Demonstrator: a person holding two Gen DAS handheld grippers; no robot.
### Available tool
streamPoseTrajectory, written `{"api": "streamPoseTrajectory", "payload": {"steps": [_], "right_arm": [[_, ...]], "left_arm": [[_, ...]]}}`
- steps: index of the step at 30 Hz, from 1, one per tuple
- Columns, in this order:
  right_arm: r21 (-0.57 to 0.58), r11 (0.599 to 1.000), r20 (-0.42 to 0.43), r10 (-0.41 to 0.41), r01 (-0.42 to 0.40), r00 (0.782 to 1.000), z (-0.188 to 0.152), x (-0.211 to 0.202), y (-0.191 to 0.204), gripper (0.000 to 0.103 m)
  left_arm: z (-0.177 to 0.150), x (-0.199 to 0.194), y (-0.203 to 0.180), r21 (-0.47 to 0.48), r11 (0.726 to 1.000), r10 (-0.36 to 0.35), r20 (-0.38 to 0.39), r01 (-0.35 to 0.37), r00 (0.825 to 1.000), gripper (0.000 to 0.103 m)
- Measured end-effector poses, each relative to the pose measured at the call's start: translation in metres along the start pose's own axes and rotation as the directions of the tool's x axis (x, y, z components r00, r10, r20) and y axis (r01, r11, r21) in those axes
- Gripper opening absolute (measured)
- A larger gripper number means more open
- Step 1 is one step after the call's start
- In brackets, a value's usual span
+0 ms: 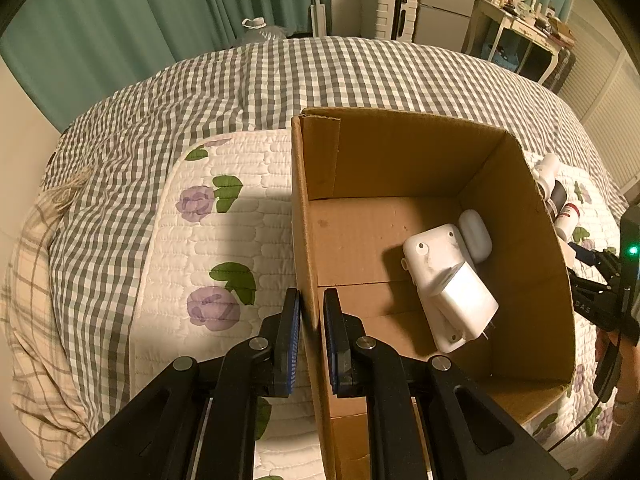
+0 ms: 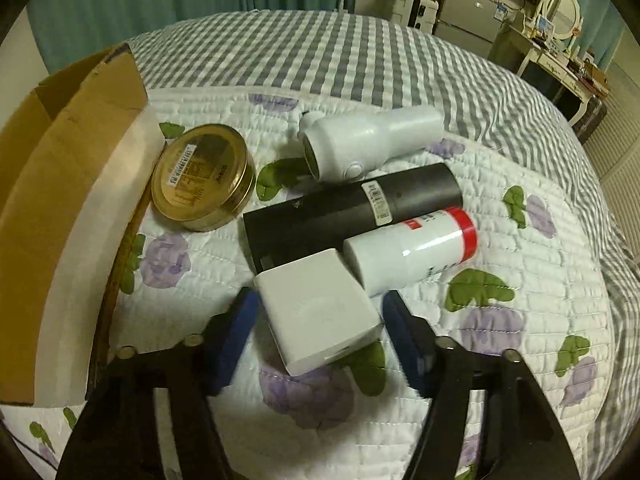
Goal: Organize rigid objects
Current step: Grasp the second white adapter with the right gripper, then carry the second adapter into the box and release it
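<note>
My left gripper (image 1: 311, 320) is shut on the left wall of an open cardboard box (image 1: 306, 216), one finger on each side. Inside the box lie a white charger block (image 1: 464, 304), a white plastic device (image 1: 436, 256) and a small white case (image 1: 475, 234). My right gripper (image 2: 316, 320) is open, with a white power bank (image 2: 316, 312) lying on the quilt between its fingers. Beyond it lie a black tube (image 2: 352, 208), a white bottle with a red cap (image 2: 416, 248), a white device (image 2: 372, 144) and a round gold tin (image 2: 204, 176).
The box (image 2: 56, 184) stands to the left of the right gripper. Everything rests on a flowered white quilt (image 1: 224, 216) over a grey checked bedspread (image 1: 280, 76). Green curtains, a suitcase, a fridge and a dresser stand beyond the bed.
</note>
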State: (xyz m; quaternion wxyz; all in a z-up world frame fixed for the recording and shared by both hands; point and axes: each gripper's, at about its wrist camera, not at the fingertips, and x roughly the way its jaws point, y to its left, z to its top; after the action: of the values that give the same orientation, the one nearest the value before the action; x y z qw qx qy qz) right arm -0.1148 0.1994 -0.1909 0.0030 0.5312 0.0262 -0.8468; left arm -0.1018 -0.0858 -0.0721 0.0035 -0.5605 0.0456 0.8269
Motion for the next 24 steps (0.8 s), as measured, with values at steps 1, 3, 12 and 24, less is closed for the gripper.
{"api": "streamPoseTrajectory", "payload": {"steps": [1, 3, 12, 24], "right_arm": [[0.002, 1.000, 0.002, -0.003, 0.003, 1.000, 0.000, 0.000, 0.000, 0.063], [-0.004, 1.000, 0.005, -0.012, 0.012, 1.000, -0.001, -0.001, 0.002, 0.062], [-0.016, 1.000, 0.025, -0.010, 0.010, 1.000, -0.008, -0.016, 0.002, 0.058], [-0.053, 0.998, 0.121, 0.020, -0.014, 0.992, -0.003, -0.071, 0.015, 0.054]], "left_arm": [[0.000, 0.000, 0.000, 0.000, 1.000, 0.000, 0.000, 0.000, 1.000, 0.011], [0.000, 0.000, 0.000, 0.002, 1.000, 0.002, 0.000, -0.002, 1.000, 0.011], [0.000, 0.000, 0.001, -0.002, 1.000, -0.002, -0.001, 0.002, 1.000, 0.011], [-0.001, 0.000, 0.000, -0.002, 1.000, 0.002, 0.004, -0.002, 1.000, 0.011]]}}
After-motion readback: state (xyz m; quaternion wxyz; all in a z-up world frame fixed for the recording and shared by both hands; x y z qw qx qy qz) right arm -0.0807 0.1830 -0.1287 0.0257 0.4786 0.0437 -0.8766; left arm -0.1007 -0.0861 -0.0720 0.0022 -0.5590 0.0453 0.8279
